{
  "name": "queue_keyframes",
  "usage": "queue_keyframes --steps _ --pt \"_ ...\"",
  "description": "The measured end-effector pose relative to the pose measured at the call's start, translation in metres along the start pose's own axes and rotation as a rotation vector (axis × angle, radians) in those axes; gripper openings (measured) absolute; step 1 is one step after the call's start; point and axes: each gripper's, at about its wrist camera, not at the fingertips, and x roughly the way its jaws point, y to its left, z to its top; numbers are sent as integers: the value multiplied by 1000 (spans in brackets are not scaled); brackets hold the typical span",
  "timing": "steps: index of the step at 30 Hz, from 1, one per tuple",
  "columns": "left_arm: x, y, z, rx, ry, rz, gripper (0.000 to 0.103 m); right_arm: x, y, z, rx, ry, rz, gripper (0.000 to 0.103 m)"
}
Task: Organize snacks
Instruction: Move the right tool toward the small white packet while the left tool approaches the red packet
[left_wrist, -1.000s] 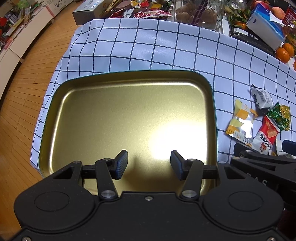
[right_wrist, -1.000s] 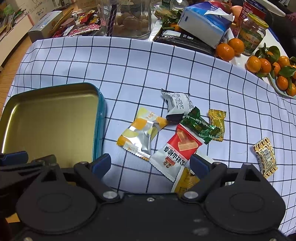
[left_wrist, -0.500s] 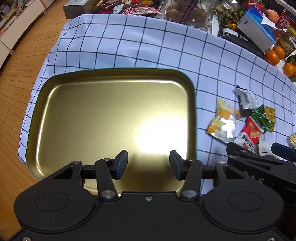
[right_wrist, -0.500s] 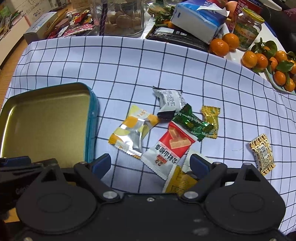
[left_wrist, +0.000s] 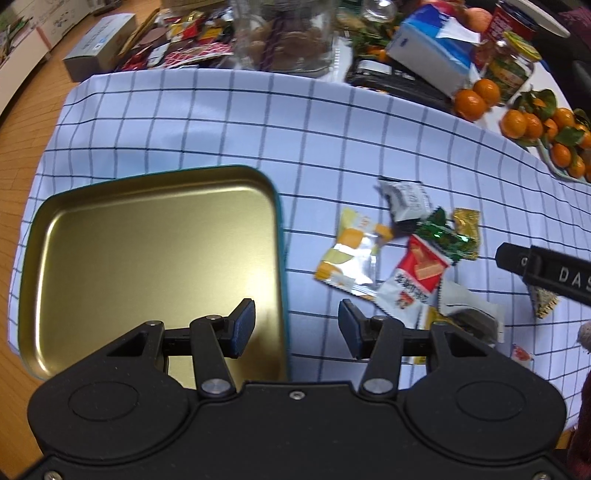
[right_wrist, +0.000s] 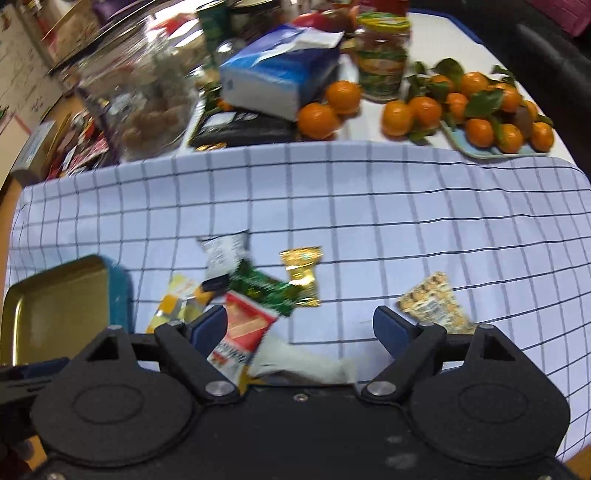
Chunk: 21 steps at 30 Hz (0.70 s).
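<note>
An empty gold tin tray with a teal rim (left_wrist: 155, 251) lies on the checked cloth; its corner shows in the right wrist view (right_wrist: 55, 306). Right of it lies a pile of wrapped snacks: a yellow-silver pack (left_wrist: 351, 254), a red-white pack (left_wrist: 417, 273), a green pack (left_wrist: 447, 236), a gold candy (left_wrist: 467, 225), a white-black pack (left_wrist: 406, 199). My left gripper (left_wrist: 295, 328) is open over the tray's right rim. My right gripper (right_wrist: 299, 328) is open over the pile, above the red-white pack (right_wrist: 243, 332) and a white wrapper (right_wrist: 299, 362). A patterned pack (right_wrist: 436, 302) lies beside its right finger.
The far table edge holds a glass jar (left_wrist: 284, 33), a blue tissue box (left_wrist: 432, 55), loose mandarins (right_wrist: 332, 107), a plate of mandarins (right_wrist: 491, 110), a green-labelled jar (right_wrist: 384, 55) and boxes at the back left (left_wrist: 99, 48). Wooden floor lies left of the table.
Both grippers have swung to the right: the left now straddles the tray's right rim instead of its middle, the right now faces the snacks and mandarins. Both stay open.
</note>
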Motion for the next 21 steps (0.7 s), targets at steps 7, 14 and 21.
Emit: queue_keyframes --steps 7,14,21 --pt "2 -26 -2 65 -4 -45 56 7 -51 -1 81 49 -23 78" --pt "8 -46 -6 93 22 -81 56 7 -69 -13 60 66 -42 74" --pt "12 -61 -6 100 23 -117 56 9 -77 -27 40 118 -5 59"
